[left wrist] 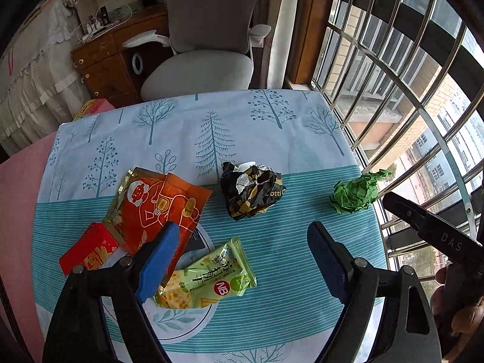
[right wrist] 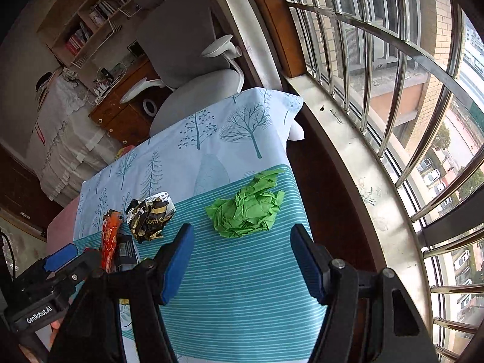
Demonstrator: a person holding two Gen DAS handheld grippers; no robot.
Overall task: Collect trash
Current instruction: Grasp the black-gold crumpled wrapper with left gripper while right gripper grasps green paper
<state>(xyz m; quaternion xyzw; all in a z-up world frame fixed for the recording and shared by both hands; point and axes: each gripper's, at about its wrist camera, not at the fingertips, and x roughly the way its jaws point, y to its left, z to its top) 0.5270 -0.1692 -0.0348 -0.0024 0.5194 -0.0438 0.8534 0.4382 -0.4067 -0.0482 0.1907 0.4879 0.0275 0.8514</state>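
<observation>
**Both grippers spread above the littered table**

In the left wrist view, the left gripper pointed steeply down at the table, its blue pads wide apart and holding nothing. The green snack packet lay between the pads, closer to the left one. The orange wrapper and the red packet lay partly under the left pad. The black crumpled wrapper was further away, and the green paper ball sat near the table's window edge. At the right edge, a hand held the other gripper.

In the right wrist view, the right gripper also tilted downward, jaws spread and empty, over bare striped cloth. The green paper ball lay just beyond the fingertips, and the black crumpled wrapper to the left of it.
</observation>
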